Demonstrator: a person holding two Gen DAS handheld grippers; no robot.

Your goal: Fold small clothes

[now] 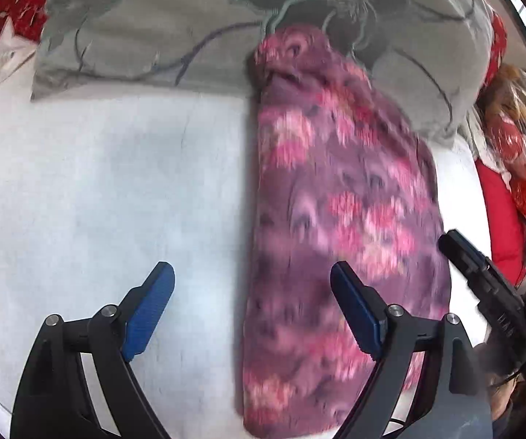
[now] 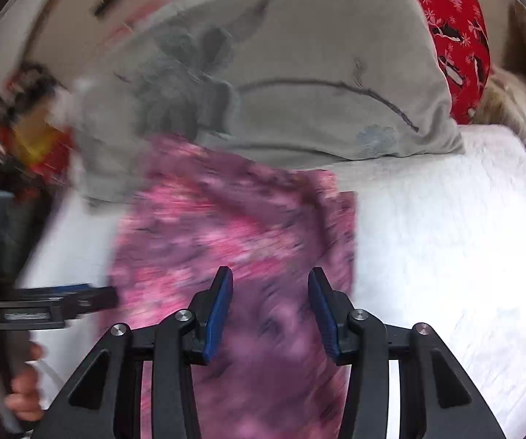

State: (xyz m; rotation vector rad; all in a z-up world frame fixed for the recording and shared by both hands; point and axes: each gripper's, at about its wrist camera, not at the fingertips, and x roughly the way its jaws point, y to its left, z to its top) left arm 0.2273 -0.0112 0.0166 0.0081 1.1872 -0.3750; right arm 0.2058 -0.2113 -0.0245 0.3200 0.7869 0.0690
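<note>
A purple and pink flowered garment lies folded into a long strip on the white bed sheet, its far end against a grey pillow. It also shows in the right wrist view. My left gripper is open and empty, above the strip's left edge. My right gripper is open and empty, just above the cloth; it also shows at the right of the left wrist view. The left gripper shows at the left edge of the right wrist view.
A grey flowered pillow lies across the head of the bed, also seen in the right wrist view. Red patterned fabric and a stuffed toy lie beside it. White sheet extends to the sides.
</note>
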